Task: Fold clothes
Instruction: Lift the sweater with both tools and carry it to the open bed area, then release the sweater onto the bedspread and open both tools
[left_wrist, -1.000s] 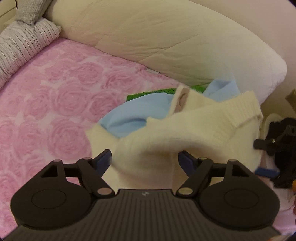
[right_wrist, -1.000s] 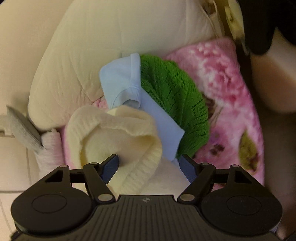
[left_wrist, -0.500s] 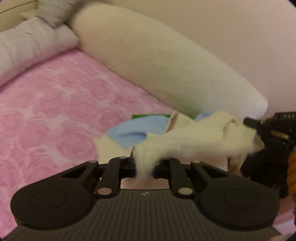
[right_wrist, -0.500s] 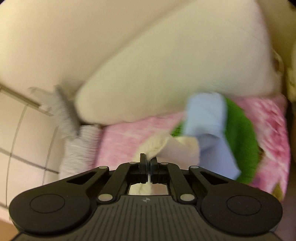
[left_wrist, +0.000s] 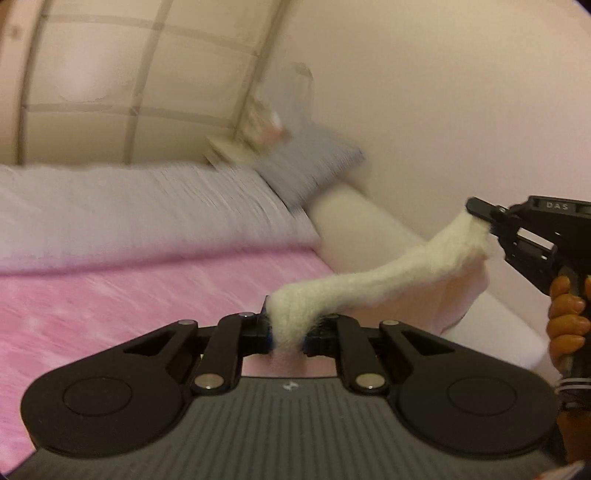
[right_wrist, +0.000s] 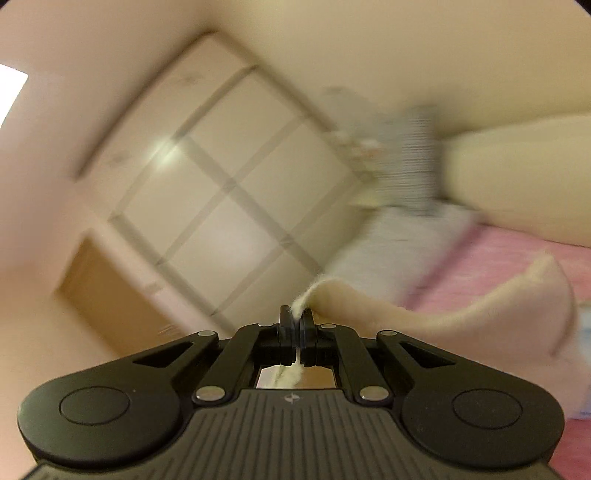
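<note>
Warm, dim indoor light, pinkish-yellow cast. Heavy motion blur over wall panels (right_wrist: 236, 192), pillows (left_wrist: 147, 218) and pink bedspread (left_wrist: 110, 302); only near black gripper bodies sharp. Glare spot on panels, blown-out white patch at far left edge. Fisheye bending, dark vignette corners.

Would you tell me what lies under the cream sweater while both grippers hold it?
Under the cream sweater, lifted by the left gripper and right gripper, are the pink bedspread and cream bolster. Anything directly beneath its hanging body is hidden.
</note>
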